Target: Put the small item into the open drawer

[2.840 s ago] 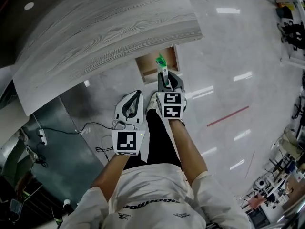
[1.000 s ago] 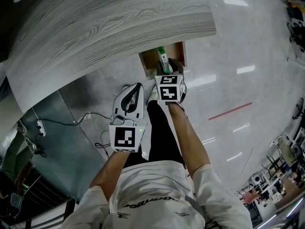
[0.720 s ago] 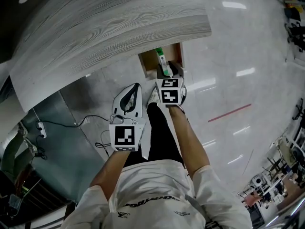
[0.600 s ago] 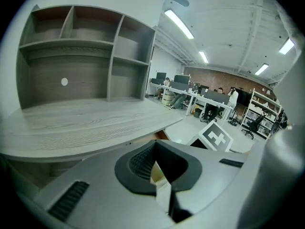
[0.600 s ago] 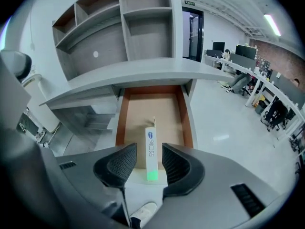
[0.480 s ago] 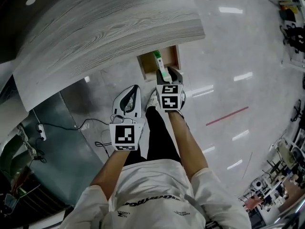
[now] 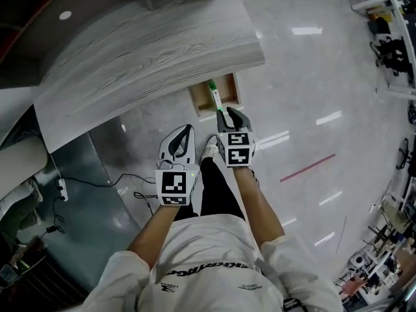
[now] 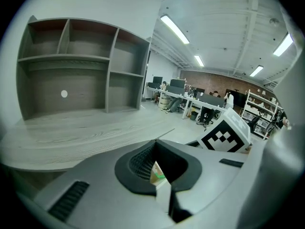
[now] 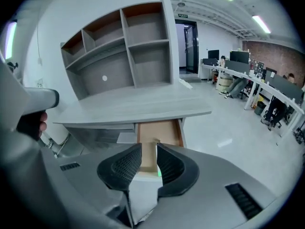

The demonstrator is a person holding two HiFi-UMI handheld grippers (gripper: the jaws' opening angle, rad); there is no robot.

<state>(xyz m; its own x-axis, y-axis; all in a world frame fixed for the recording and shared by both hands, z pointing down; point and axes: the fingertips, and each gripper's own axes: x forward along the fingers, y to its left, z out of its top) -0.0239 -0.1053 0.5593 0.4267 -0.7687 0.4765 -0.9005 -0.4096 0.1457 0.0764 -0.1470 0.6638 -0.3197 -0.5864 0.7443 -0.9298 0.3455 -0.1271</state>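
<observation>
Under the grey wood desk (image 7: 156, 51), the drawer (image 7: 227, 86) stands pulled out, also seen ahead in the right gripper view (image 9: 159, 132). The small white-and-green item (image 7: 213, 95) lies lengthwise inside it. My right gripper (image 7: 231, 113) hovers just in front of the drawer, clear of the item. Its jaws are closing, and between the pads (image 9: 126, 168) I see only the drawer. Lower left, my left gripper (image 7: 187, 129) hangs over the floor with its jaws together and holds nothing.
A grey shelf unit (image 9: 124, 46) stands on the desk. A grey panel with cables (image 7: 97, 174) sits on the floor to the left. The person's legs and shoes (image 7: 209, 151) are right under the grippers. Glossy floor stretches to the right, with a red line (image 7: 307, 166).
The right gripper has let go of the item, which now rests in the drawer, and has drawn back toward the person. The left gripper has stayed where it was.
</observation>
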